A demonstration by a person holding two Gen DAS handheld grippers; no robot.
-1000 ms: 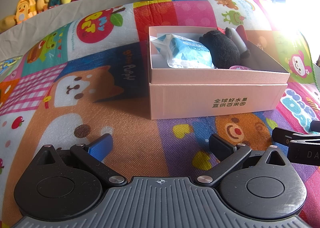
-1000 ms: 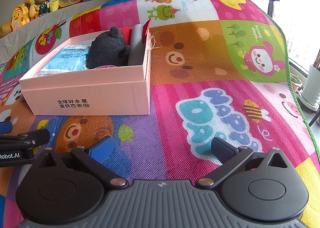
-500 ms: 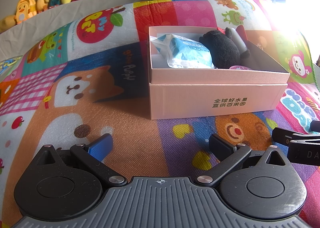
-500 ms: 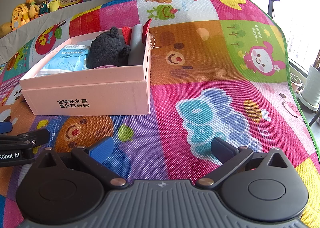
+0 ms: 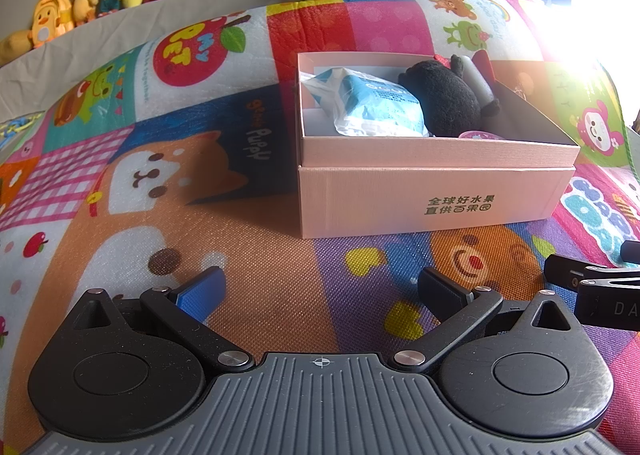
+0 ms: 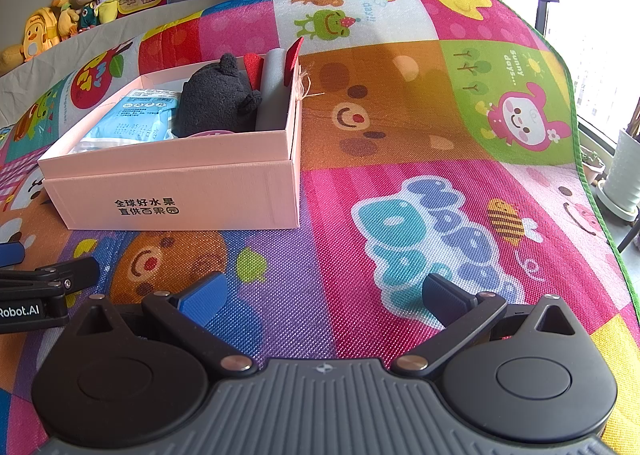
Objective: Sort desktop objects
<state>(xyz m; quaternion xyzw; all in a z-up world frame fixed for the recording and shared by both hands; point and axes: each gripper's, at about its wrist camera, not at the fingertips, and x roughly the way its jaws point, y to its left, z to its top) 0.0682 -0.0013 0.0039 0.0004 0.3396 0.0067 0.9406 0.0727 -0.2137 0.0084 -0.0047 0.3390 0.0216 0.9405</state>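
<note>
Two views look forward from hand-held grippers resting low over a brightly coloured cartoon play mat [image 5: 260,247]. The left hand-held gripper [image 5: 320,291] has its fingers spread wide and holds nothing. The right hand-held gripper [image 6: 324,291] is likewise spread wide and empty. Each one shows at the edge of the other's view, so they sit side by side, near each other.

Ahead of both stands an open pink cardboard box [image 5: 436,199] with green printed characters on its front wall. Inside it lie a blue and white plastic packet [image 5: 376,107] on the left, a black plush toy [image 5: 448,99] beside it, and a grey roll with red ends [image 6: 276,87] leaning against the right wall. A small purple rim [image 5: 478,134] peeks above the front wall; what it belongs to cannot be told. No loose object shows on the mat in either view, so the sorting looks finished or close to it.

A row of stuffed toys [image 6: 68,19] sits far off on a ledge.

Risks, as a judgement: the grey roll stands taller than the wall and could tip out if the box is nudged. The light box could slide on the mat if a hand-held gripper bumps it. Glare from the window on the right washes out part of the left view, which could hide a leftover item there.
</note>
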